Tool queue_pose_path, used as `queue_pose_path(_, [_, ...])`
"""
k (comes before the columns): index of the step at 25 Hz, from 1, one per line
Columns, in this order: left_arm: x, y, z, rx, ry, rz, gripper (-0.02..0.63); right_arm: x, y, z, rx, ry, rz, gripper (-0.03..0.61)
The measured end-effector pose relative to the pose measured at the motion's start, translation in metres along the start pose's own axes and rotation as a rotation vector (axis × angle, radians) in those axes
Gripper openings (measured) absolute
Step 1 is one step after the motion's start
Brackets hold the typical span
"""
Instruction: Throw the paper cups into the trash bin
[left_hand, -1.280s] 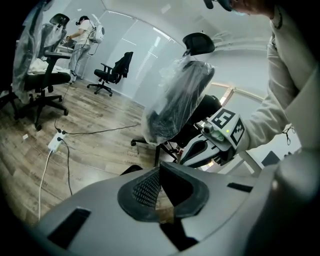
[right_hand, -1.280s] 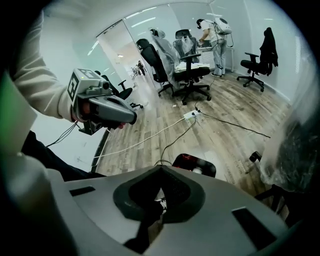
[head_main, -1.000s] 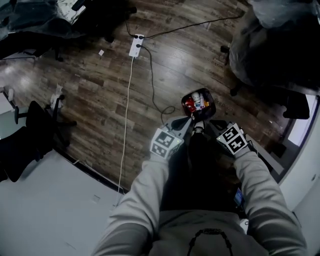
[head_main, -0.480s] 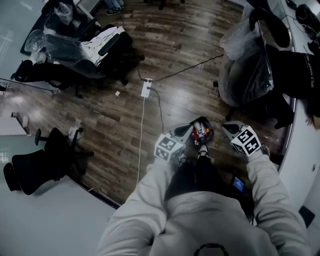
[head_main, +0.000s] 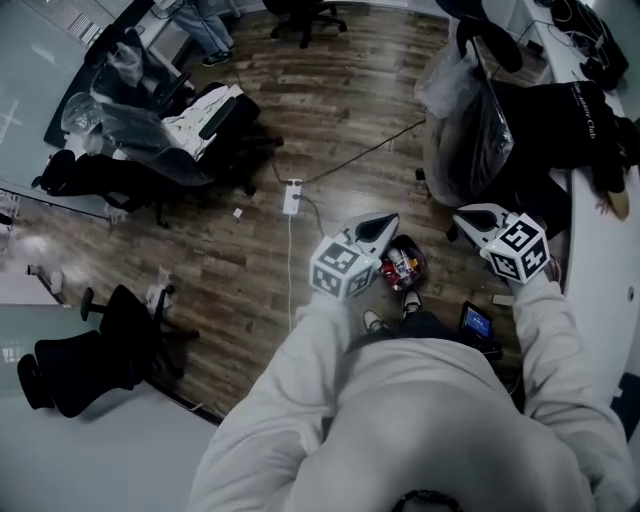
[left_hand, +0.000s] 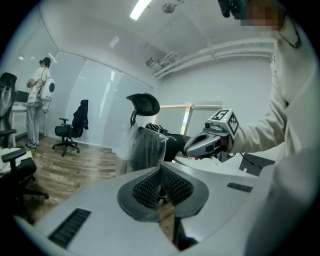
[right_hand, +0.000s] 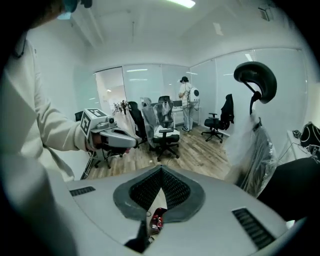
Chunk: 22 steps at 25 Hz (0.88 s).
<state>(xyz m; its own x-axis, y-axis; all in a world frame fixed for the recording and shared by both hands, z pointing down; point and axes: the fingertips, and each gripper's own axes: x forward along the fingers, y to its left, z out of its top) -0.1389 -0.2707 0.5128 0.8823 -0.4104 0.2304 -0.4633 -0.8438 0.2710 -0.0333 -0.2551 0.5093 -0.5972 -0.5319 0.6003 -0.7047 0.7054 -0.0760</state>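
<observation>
Wood-plank floor seen from above, filling the middle of the head view. Widest open stretch at upper centre, running down toward frame centre, crossed by one white power strip and its cables. Hemmed in at the right edge by a white desk, and at lower left by a pale surface behind a dark diagonal edge.

Chairs round the rim of the open floor, at least four: one black chair at lower left, one plastic-covered chair at upper left, one more plastic-draped chair at upper right, one dark chair at the top edge. One standing person at top left.

One trash bin on the floor just right of frame centre, between the two grippers in the picture. Red and white contents, too small to tell as paper cups. Two shoes just beneath the bin in the frame, and one small device with a lit blue screen to their right.

Left gripper at centre, just left of the bin in the picture, pads pressed together with nothing pinched. Right gripper right of centre, near the desk edge, likewise closed and empty. Bin's red contents visible through the slit below the pads in the right gripper view.
</observation>
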Motion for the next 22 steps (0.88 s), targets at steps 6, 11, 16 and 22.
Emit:
queue_pose_path(6, [-0.024,-0.001,0.057,0.089,-0.079,0.006,-0.011,-0.018,0.007,0.035,0.01,-0.093,-0.027,0.02])
queue_pose_path(11, [-0.034,-0.009,0.089,0.127,-0.136,0.006,-0.011,-0.025,0.018,0.066,-0.043,-0.141,-0.036,0.02])
queue_pose_path(16, [-0.047,-0.022,0.096,0.182,-0.138,-0.01,-0.011,-0.029,0.04,0.096,-0.088,-0.205,-0.031,0.02])
queue_pose_path(22, [-0.057,-0.018,0.099,0.196,-0.136,0.004,-0.011,-0.025,0.051,0.109,-0.098,-0.24,-0.021,0.02])
